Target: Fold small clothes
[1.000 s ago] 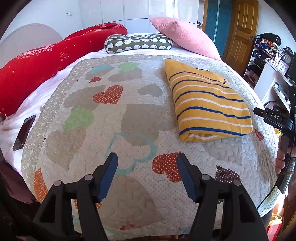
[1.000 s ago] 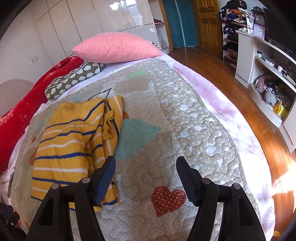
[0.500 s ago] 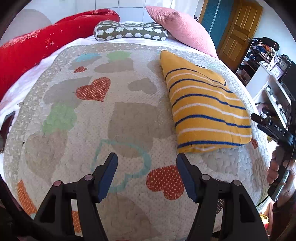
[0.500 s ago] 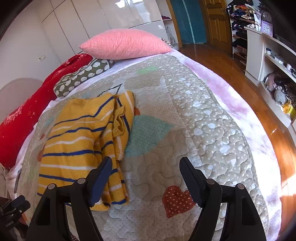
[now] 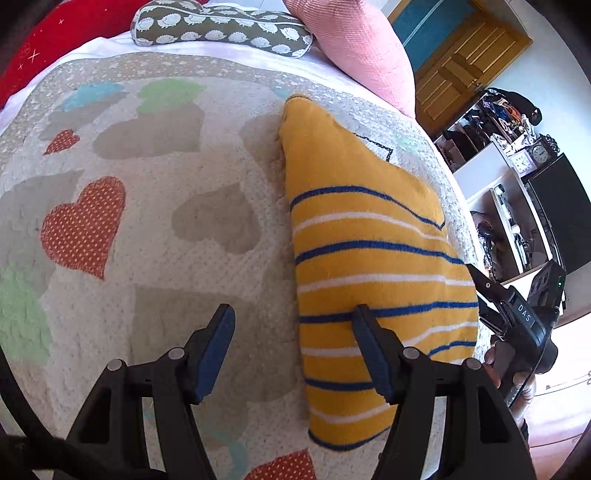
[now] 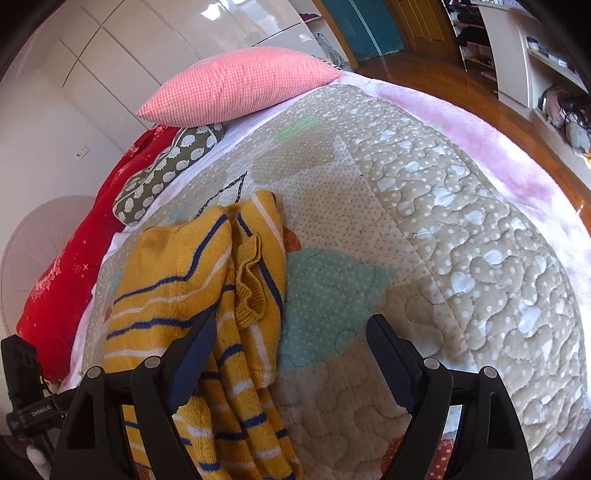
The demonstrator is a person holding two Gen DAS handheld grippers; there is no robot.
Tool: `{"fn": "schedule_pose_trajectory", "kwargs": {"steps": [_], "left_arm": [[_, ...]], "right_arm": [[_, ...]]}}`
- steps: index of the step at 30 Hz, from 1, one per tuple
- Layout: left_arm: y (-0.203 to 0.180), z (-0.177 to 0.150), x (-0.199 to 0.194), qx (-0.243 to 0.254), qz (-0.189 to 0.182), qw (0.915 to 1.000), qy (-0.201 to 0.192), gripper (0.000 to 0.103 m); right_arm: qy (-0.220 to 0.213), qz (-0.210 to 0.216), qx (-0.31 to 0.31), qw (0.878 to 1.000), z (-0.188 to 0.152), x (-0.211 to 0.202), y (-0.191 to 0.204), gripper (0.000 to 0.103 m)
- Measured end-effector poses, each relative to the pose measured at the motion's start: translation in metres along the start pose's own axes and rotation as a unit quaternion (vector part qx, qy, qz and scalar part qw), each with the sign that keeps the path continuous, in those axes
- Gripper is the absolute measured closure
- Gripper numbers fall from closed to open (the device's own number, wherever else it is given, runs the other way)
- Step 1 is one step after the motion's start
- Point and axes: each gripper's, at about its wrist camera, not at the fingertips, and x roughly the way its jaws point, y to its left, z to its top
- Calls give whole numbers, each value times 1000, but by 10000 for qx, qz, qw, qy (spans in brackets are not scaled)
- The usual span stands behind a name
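A yellow sweater with blue and white stripes (image 5: 369,258) lies partly folded on the heart-patterned quilt (image 5: 155,221). My left gripper (image 5: 293,350) is open and empty, hovering over the sweater's left edge, its right finger above the fabric. In the right wrist view the sweater (image 6: 192,295) shows a bunched sleeve and ribbed cuff on its right side. My right gripper (image 6: 291,362) is open and empty, just above the sweater's right edge, its left finger over the fabric. The right gripper's body also shows in the left wrist view (image 5: 517,317).
A pink pillow (image 6: 236,88), a grey sheep-print bolster (image 5: 221,29) and a red blanket (image 6: 74,266) lie at the head of the bed. Shelves with clutter (image 5: 509,147) and a wooden door (image 5: 461,66) stand to the right. The bed's right edge drops to a wooden floor (image 6: 554,155).
Both grippers have moved forward and down toward the sweater, the left one shifting right to reach its left edge. Both stay open.
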Motion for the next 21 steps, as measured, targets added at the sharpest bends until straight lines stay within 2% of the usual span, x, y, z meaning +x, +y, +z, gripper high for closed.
{"fn": "schedule_pose_trajectory", "kwargs": {"steps": [5,12,19,21], "left_arm": [[-6,12,3,92,-106,9999,-44,38],[-8,30,24,-68,-854,9963,91,34],[-9,36,70,-377,-1321,9889,568,21],[-12,32,72,-504,-1319,9887,513,20]], "right_arm": [[-1,121,86,9999,4,6,-1,16],[86,404,205,9989,8,18,1,15],[171,778,142,9967,16,42,13,2],[186,694,-81,9974,17,48,21,2]]}}
